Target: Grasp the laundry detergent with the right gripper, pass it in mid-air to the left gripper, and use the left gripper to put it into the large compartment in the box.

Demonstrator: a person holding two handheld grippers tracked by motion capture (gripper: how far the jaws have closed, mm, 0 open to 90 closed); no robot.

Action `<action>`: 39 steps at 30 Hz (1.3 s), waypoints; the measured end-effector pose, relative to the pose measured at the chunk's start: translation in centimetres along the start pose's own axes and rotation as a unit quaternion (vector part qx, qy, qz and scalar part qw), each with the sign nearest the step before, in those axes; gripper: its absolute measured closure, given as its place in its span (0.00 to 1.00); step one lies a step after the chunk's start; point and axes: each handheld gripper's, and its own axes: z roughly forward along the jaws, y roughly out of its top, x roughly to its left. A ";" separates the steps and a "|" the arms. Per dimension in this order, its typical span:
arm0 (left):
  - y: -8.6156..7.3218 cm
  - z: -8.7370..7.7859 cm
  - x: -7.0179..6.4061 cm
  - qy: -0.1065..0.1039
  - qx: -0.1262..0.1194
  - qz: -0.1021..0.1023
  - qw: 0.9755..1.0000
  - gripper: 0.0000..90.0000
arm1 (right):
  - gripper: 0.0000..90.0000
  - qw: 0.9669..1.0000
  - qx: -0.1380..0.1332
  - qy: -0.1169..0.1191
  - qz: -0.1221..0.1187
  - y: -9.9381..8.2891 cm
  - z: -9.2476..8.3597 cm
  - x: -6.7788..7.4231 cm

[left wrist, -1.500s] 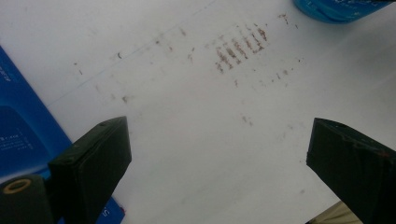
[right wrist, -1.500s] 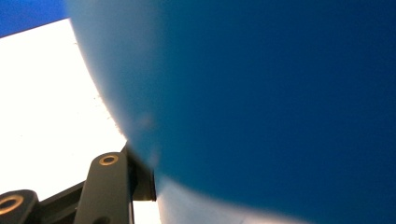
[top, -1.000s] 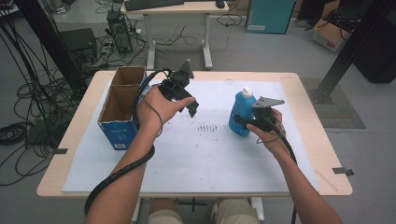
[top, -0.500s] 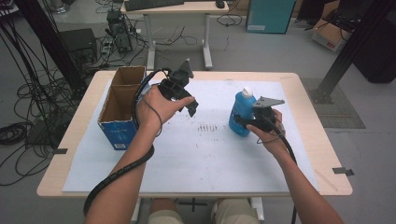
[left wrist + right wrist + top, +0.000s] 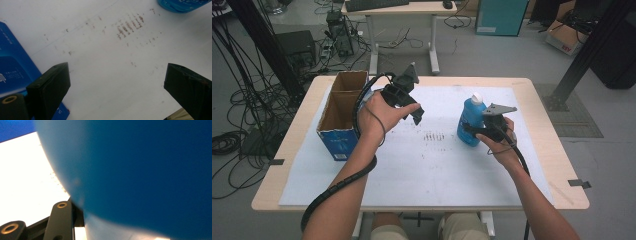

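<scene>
Blue bottle (image 5: pixel 470 121), label unreadable

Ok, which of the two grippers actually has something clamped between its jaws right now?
The right gripper: its jaws are closed on the blue bottle standing on the white sheet. The left gripper hangs open above the sheet, holding nothing.

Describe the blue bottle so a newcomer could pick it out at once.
Start at the white sheet covering the wooden table. Right of its centre stands the blue bottle, upright, with the right gripper shut on its body. Its white cap and rounded shape set it apart from the open blue cardboard box at the left edge.
</scene>
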 end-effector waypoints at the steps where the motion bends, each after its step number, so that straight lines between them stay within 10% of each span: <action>1: 0.0 0.0 0.0 0.000 0.000 0.000 1.000 0.08 | 0.50 1.000 0.000 0.000 0.000 0.0 0.0 0.0; 24: 0.4 -1.0 0.0 -0.003 -0.002 0.018 1.000 0.07 | 0.50 1.000 0.007 0.001 0.001 0.3 0.1 0.0; 39: 0.8 -3.9 1.1 0.016 0.006 0.081 0.997 0.07 | 0.50 1.000 0.017 0.017 0.001 1.8 -0.3 -0.3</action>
